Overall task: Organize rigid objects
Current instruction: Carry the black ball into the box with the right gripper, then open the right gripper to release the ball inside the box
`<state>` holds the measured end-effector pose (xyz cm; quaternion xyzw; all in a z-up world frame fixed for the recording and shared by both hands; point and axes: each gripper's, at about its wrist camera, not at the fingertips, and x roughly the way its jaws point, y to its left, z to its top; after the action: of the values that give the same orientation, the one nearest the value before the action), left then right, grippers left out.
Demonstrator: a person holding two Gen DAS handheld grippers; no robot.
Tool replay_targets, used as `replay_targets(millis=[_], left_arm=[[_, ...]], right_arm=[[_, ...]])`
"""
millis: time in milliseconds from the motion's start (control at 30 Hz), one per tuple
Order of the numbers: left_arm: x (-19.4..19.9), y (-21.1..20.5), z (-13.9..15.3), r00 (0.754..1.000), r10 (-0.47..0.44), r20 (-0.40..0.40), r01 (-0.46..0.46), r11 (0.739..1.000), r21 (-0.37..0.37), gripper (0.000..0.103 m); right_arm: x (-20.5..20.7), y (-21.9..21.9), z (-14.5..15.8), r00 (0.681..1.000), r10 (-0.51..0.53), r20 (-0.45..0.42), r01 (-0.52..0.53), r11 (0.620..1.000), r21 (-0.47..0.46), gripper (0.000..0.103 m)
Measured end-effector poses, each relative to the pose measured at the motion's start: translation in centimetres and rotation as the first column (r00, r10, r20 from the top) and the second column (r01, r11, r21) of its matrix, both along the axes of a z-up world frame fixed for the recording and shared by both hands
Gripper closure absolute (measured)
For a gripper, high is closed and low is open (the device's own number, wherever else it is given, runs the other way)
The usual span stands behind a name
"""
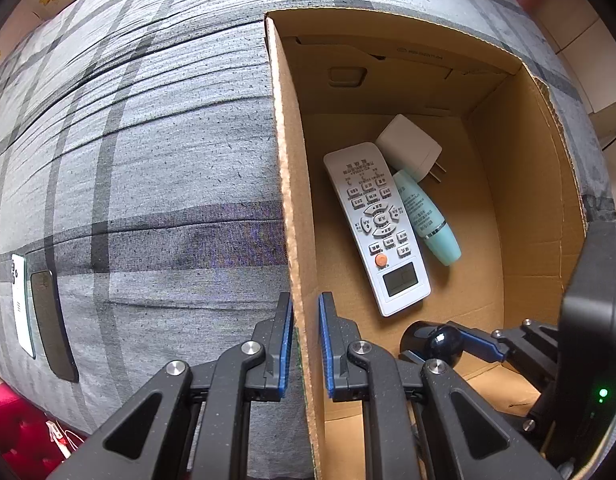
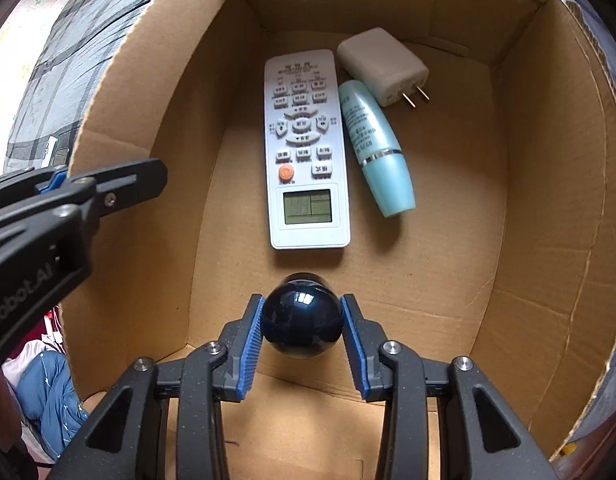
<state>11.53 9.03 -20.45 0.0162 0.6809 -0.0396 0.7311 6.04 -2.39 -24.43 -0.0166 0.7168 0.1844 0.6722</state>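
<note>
Right gripper clamped on dark ball inside box, just short of remote, with tube and charger beyond; left gripper straddles box wall, fingers slightly apart.

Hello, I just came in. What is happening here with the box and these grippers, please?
A person is putting small items into a cardboard box that stands on a grey checked cloth. The right gripper holds a dark glossy ball inside the box. The left gripper straddles the box's left wall. A white remote, a teal tube and a white charger already lie on the box floor.
</note>
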Motion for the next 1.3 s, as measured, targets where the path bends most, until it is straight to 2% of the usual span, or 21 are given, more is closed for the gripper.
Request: replay_targets(millis=[400,433,467,567,800,1100,1300], left_arm=[[-0.1,0.1,0.1,1.0,0.002,0.001,-0.002,1.0,-0.002,0.09],[-0.1,0.0,0.1,1.0,0.001,0.001,-0.001,1.0,0.0,0.09],[0.0,0.0,0.1,1.0,-0.001,0.001,0.001,1.0,0.001,0.09],[0.0,0.0,0.1,1.0,-0.001,0.002,0.001,1.0,0.001,0.089],[-0.1,0.0,0.1,1.0,0.0,0.003,0.0,1.0,0.004,0.089],[-0.1,0.1,0.0,1.0,0.006,0.002,-0.006,1.0,0.005,0.089],[0.0,0.1,0.0,1.0,0.006,0.0,-0.006,1.0,0.007,0.089]], right_arm=[[-0.5,0.3,-1.6,1.0,0.007,-0.012,-0.007,1.0,0.005,0.061],[-0.2,0.4,-1.5,1.0,0.007,-0.013,-0.007,1.0,0.009,0.057],[0.1,0.3,-1.3,1.0,0.003,-0.012,-0.003,1.0,0.012,0.052],[0.2,0.3,-0.7,1.0,0.0,-0.003,0.0,1.0,0.009,0.045],[0.5,-0.1,0.1,1.0,0.017,0.018,-0.017,1.0,0.001,0.044],[0.6,-0.4,3.1,0.998,0.021,0.058,-0.021,1.0,-0.009,0.043],[0.6,-0.9,4.9,0.996,0.041,0.077,-0.037,0.998,-0.051,0.043]])
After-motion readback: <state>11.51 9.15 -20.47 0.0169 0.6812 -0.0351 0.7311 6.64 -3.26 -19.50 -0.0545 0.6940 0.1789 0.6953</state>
